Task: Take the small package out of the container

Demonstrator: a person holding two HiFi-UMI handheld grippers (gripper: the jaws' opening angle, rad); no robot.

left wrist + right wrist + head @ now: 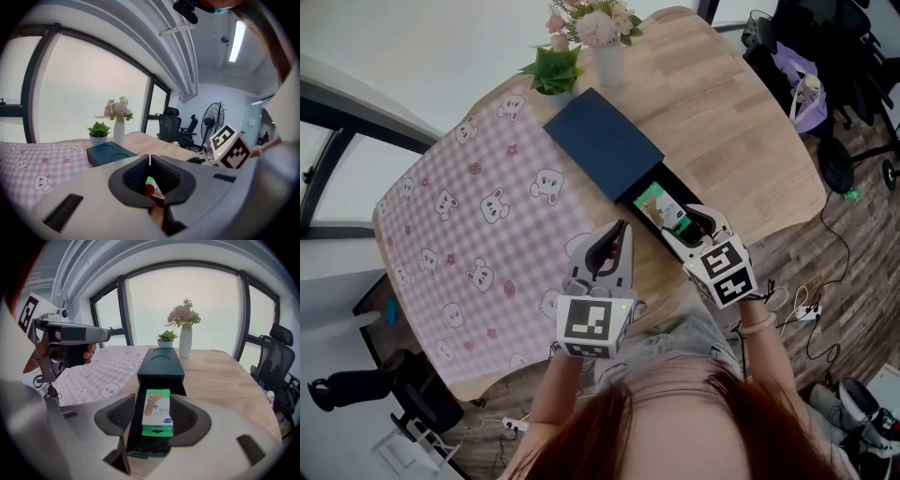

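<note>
Left gripper [617,232] is pressed together with nothing in it, over the worktop [727,112] by the checked cloth's [478,216] edge; right gripper [692,225] is spread wide either side of the pulled-out drawer [133,427], not pinching anything; small package [659,203] lies in that drawer, at 5 o'clock of the dark blue container [602,142].

Vase [608,64] and plant [554,71] standing side by side at table [741,131] edge; checked cloth [478,225] covering table's left part.
</note>
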